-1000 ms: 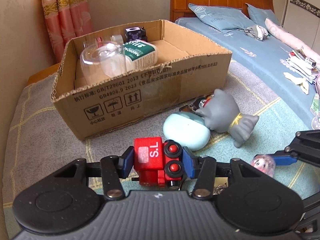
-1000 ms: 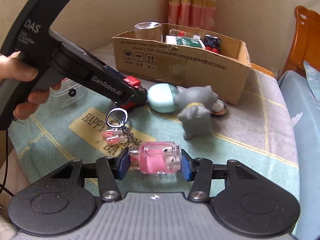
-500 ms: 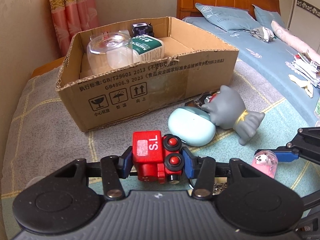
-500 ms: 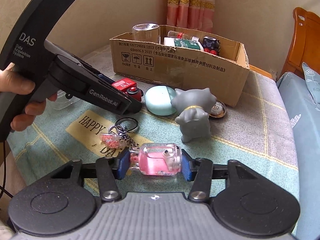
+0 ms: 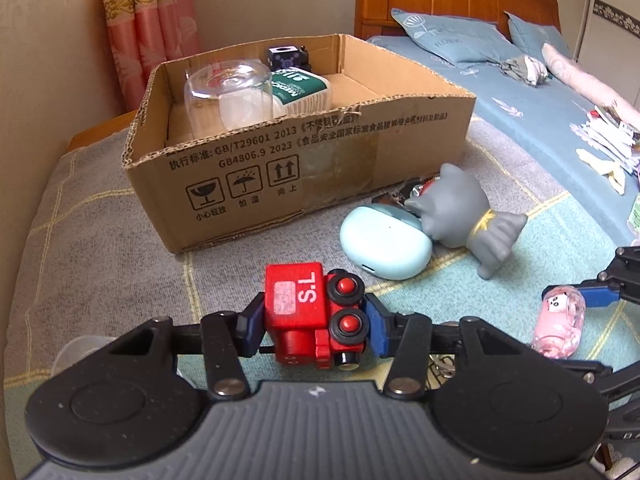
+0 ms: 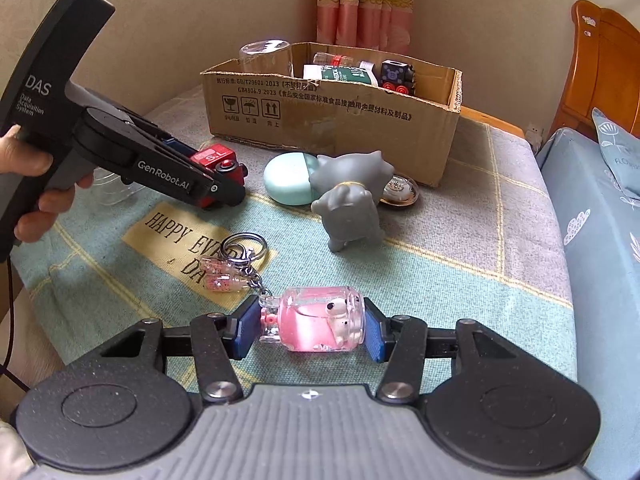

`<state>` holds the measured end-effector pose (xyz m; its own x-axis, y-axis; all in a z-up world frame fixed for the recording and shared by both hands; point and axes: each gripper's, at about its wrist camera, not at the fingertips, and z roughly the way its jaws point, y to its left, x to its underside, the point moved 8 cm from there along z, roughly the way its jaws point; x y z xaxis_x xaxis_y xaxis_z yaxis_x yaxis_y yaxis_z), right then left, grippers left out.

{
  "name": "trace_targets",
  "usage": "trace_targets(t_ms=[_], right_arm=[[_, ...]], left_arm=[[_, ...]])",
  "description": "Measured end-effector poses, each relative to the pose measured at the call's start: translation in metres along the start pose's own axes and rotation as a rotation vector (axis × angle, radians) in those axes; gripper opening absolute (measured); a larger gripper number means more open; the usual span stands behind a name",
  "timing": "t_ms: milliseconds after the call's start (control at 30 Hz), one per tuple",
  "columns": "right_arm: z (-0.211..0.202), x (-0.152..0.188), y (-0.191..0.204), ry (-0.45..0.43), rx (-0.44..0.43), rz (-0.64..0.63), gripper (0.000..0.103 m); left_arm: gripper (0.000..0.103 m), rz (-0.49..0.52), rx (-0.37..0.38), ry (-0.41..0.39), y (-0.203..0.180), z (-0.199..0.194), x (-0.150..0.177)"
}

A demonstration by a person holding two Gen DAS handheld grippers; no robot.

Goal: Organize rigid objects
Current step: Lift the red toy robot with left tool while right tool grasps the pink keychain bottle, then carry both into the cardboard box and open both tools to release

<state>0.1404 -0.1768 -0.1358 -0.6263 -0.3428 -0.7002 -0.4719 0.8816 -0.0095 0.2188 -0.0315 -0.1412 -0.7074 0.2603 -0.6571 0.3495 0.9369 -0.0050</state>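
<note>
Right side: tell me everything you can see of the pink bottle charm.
The bottle is a small clear jar, plastic by its look, full of pink liquid, with a white black-eyed figure floating inside. It lies sideways between the right gripper's jaws, which have just been opening. The blue pads look to be against its cap and base, with no clear gap. A chain runs from the cap to a ring and two glitter vials on the blanket.
</note>
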Motion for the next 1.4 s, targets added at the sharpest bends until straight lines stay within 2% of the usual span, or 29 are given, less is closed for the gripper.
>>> trace_targets(t_ms=[167, 300, 500, 733, 900, 1100, 1400], right_arm=[[0.002, -0.003, 0.002, 0.004, 0.000, -0.015, 0.059], [0.002, -0.004, 0.003, 0.022, 0.006, -0.046, 0.056], [-0.006, -0.013, 0.003, 0.040, -0.011, -0.137, 0.056], [-0.028, -0.040, 0.000, 0.025, -0.041, -0.257, 0.056], [-0.043, -0.069, -0.009, 0.012, -0.070, -0.271, 0.056], [-0.059, -0.119, -0.028, -0.054, -0.074, -0.248, 0.056], [-0.042, -0.199, -0.052, -0.114, -0.036, -0.233, 0.056]], left_arm=[[0.051, 0.004, -0.009, -0.005, -0.002, -0.001, 0.002], [0.049, 0.017, 0.003, 0.028, -0.003, -0.003, 0.001], [0.048, 0.083, 0.004, 0.046, -0.007, -0.016, -0.002], [0.048, 0.130, 0.036, 0.061, -0.011, -0.038, -0.011], [0.048, 0.147, 0.058, 0.047, -0.016, -0.054, -0.022], [0.048, 0.160, 0.066, 0.014, -0.015, -0.068, -0.041], [0.048, 0.185, 0.063, -0.056, -0.008, -0.088, -0.088]])
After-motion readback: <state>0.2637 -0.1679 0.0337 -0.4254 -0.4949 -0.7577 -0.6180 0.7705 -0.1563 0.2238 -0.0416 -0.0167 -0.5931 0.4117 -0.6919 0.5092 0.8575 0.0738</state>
